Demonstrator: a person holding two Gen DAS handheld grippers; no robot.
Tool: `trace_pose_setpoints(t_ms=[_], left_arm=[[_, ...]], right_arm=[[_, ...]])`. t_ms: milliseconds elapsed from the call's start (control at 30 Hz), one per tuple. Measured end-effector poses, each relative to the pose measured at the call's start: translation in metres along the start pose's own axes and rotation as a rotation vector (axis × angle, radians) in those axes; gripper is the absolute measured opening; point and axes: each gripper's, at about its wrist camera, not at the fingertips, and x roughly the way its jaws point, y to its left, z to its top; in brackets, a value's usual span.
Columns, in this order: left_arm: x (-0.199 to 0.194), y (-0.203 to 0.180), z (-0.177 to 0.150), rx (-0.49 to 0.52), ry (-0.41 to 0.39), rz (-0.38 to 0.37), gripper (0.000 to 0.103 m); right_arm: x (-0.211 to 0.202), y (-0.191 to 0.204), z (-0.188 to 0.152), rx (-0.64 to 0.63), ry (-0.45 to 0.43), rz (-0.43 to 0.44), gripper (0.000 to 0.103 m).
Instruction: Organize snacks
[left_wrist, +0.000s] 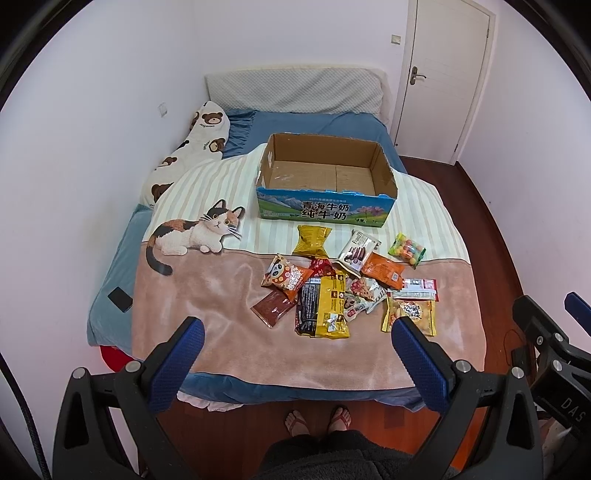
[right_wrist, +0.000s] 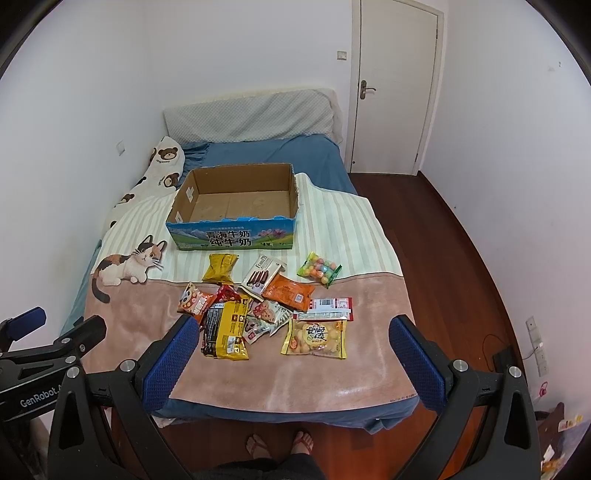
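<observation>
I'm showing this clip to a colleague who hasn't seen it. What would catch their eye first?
Probably the heap of bright snack packets on the pink end of the blanket, with the empty cardboard box just behind it. Next, the calico cat print to the left, and both grippers, left gripper and right gripper, open, holding nothing.

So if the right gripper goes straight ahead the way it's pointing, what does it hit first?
Probably the snack pile: the right gripper, open, aims at the yellow round-snack bag on the blanket. Depth is uncertain.

Bed (left_wrist: 110, 295) (white walls (left_wrist: 110, 92)), wooden floor (right_wrist: 443, 240)
</observation>
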Motion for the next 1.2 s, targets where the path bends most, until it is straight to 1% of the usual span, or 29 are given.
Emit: trace_pose_setpoints(t_ms=[900,1100,1200], left_arm=[[-0.001,-0.002,0.002,0.002,0.004,-0.002,0.103],[0.005,-0.003,0.008,-0.006,0.02,0.006,0.103],[0.023,0.0,0.013,-0.009,0.032,0.034,0.103]], right_arm=[[-0.004,-0.004,0.001,0.007,-0.003,-0.002,0.103],[0.003,-0.006,0.0,0.023,0.023,0.005,0.103],[0.018,-0.009,-0.003,0.041,0.059,0.016,0.103]])
